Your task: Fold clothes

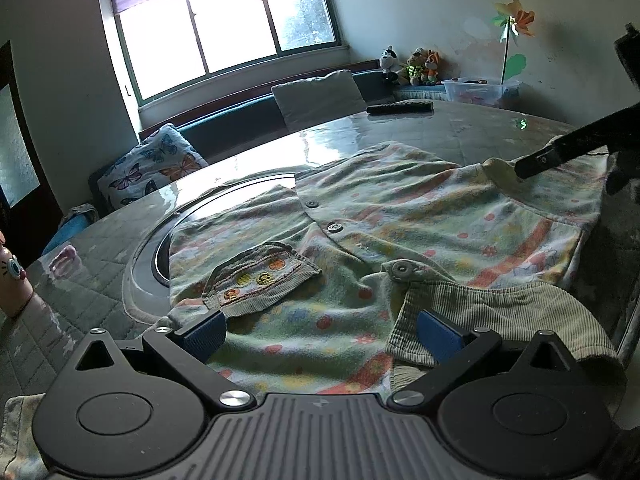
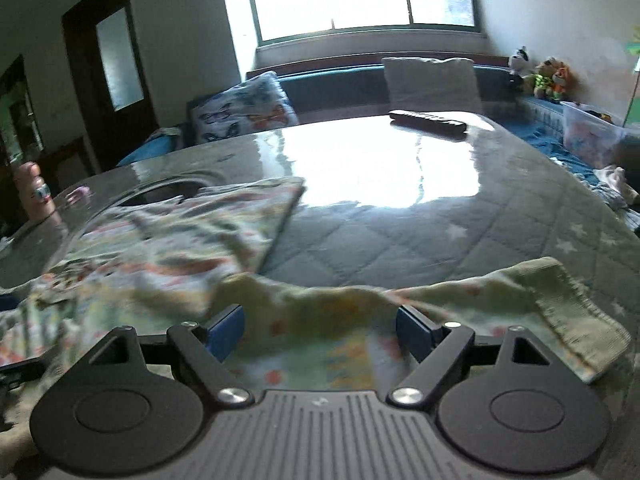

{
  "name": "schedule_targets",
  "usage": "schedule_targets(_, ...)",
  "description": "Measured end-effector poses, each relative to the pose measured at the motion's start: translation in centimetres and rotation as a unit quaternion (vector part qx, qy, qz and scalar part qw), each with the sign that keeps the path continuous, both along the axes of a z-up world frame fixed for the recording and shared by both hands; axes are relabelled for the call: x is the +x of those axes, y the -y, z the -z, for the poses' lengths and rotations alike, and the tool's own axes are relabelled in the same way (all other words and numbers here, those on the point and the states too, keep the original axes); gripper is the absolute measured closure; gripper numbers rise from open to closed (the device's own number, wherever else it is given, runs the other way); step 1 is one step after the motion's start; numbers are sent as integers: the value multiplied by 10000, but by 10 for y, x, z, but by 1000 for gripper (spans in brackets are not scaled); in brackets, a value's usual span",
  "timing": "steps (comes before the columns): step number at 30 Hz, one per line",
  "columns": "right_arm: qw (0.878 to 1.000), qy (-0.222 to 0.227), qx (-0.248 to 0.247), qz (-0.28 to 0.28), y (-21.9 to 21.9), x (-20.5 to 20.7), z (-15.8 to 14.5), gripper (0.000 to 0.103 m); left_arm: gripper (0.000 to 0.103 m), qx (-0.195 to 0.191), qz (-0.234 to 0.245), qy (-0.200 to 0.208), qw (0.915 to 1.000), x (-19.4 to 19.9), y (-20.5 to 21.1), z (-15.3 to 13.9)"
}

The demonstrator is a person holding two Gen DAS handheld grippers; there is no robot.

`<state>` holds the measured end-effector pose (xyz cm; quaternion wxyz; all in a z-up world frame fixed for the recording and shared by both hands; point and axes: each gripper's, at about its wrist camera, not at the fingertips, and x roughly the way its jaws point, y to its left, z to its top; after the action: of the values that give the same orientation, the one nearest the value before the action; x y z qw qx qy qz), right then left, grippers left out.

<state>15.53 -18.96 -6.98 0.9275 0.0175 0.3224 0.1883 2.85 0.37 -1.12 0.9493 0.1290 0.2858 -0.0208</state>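
— Between the left tongs (image 1: 320, 336), which stand wide apart with nothing pinched, lies the near hem of the flowered shirt (image 1: 360, 216), spread over the desk (image 1: 480, 128). What worries you?

— The corduroy collar (image 1: 500, 312) is flopped across the right-hand pad; closing now could catch collar instead of hem and spoil the fold.

— And the right tongs (image 2: 320, 328)?

— Also spread, gripping nothing, with a sleeve (image 2: 520, 292) lying loose beneath them. That cuff hangs near the desk's edge, so it might slide off, and a careless close could bunch the cloth.

— Anything on the desk surface itself?

— It looks glossy, so I'd judge the shirt may skid when dragged.

— What can't you make out?

— The right view is blurred over the cloth, so creases are unreadable. The shirt's left side covers a round inset (image 1: 148, 256), partly hidden. Farther off, a dark remote-like bar (image 1: 400, 108) is indistinct; window (image 1: 224, 28) glare washes out the desk's far half.
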Motion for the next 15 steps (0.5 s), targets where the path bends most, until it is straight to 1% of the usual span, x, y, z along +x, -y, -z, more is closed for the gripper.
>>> schedule_targets(5, 9999, 82, -28, 130, 13, 12, 4, 18, 0, -8, -5, -5, 10000, 0, 0, 0)
schedule_targets(6, 9998, 86, -53, 175, 15, 14, 4, 16, 0, -21, -11, -7, 10000, 0, 0, 0)
schedule_targets(12, 9984, 22, -26, 567, 35, 27, 7, 16, 0, -92, -52, -6, 9999, 0, -1, 1)
schedule_targets(15, 9972, -8, -9, 747, 43, 30, 8, 16, 0, -189, -105, -13, 9998, 0, -4, 1)
